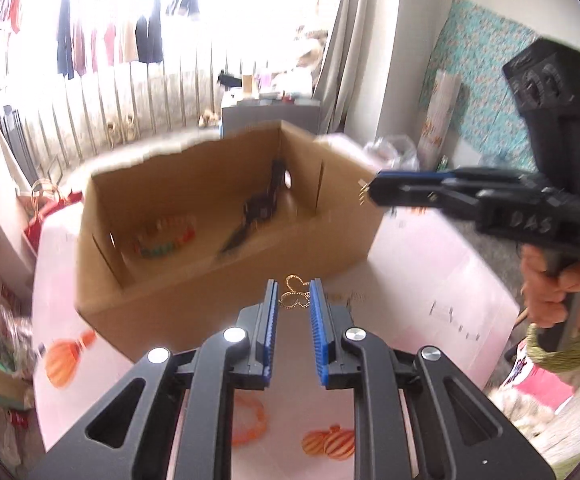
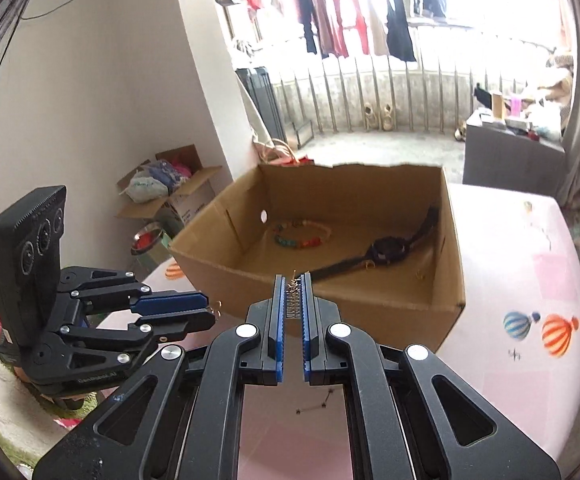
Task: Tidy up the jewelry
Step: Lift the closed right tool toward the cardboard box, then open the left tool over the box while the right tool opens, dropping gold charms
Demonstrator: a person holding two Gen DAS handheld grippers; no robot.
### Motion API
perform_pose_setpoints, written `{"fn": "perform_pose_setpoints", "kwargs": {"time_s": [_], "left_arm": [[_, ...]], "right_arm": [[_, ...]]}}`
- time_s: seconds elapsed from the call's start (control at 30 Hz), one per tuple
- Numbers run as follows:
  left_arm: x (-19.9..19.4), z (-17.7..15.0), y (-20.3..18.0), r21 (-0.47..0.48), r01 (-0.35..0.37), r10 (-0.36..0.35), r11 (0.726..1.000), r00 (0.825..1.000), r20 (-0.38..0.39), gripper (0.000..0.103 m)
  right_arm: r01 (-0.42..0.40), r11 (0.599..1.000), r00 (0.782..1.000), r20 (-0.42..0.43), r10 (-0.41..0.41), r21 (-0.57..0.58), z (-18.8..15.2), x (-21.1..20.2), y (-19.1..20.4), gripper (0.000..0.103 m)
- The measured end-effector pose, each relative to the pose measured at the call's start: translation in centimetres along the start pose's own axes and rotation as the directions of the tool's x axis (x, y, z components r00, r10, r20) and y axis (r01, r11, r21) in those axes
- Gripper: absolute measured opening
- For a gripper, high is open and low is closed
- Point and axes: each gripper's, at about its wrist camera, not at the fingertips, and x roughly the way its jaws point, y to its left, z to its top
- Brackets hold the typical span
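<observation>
Left gripper (image 1: 294, 300) grips a gold butterfly ornament (image 1: 294, 293). Right gripper (image 2: 294, 294) is closed on a small gold piece (image 2: 292, 286). The cardboard box (image 2: 330, 296) lies directly ahead of both grippers, its near wall closest.

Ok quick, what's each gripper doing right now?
Left gripper: closed on a gold butterfly-shaped piece.
Right gripper: closed on a small gold earring.
</observation>
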Motion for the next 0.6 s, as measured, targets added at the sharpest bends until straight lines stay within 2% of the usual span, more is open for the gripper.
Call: {"fn": "perform_pose_setpoints", "kwargs": {"time_s": [0.07, 0.13, 0.2, 0.27, 0.37, 0.43, 0.5, 0.6], "left_arm": [[-0.5, 1.8, 0.7, 0.007, -0.001, 0.001, 1.0, 0.999, 0.034, 0.016], [0.3, 3.4, 1.9, 0.014, -0.021, 0.021, 1.0, 0.999, 0.027, 0.016], [2.1, 4.6, 3.0, 0.018, -0.056, 0.057, 0.998, 0.998, -0.014, 0.016], [4.4, 5.6, 4.4, 0.003, -0.047, 0.047, 0.999, 0.996, -0.073, 0.016], [8.2, 6.5, 6.7, -0.05, -0.038, 0.028, 0.998, 0.981, -0.193, 0.016], [10.5, 6.3, 8.6, -0.113, -0.031, -0.003, 0.993, 0.957, -0.289, 0.016], [12.1, 5.6, 10.1, -0.186, -0.011, -0.055, 0.982, 0.937, -0.344, 0.016], [13.1, 5.2, 11.3, -0.218, -0.047, -0.044, 0.975, 0.917, -0.396, 0.016]], "right_arm": [[-0.01, 1.0, 1.0, 0.012, 0.01, -0.03, 1.8, 0.6, -0.1, 0.005], [-0.023, 0.999, 1.0, -0.01, 0.023, -0.041, 3.5, 2.0, -0.8, 0.005], [-0.057, 0.998, 0.996, -0.066, 0.056, -0.012, 5.0, 4.2, -1.9, 0.005], [-0.112, 0.993, 0.981, -0.156, 0.117, 0.037, 6.2, 7.0, -3.1, 0.005], [-0.161, 0.983, 0.94, -0.291, 0.181, 0.091, 8.0, 12.0, -4.3, 0.005], [-0.159, 0.982, 0.91, -0.371, 0.186, 0.102, 8.7, 15.0, -4.5, 0.005], [-0.149, 0.982, 0.877, -0.444, 0.185, 0.114, 8.9, 17.8, -4.5, 0.005], [-0.156, 0.979, 0.828, -0.524, 0.201, 0.129, 8.7, 20.9, -3.9, 0.005]]}}
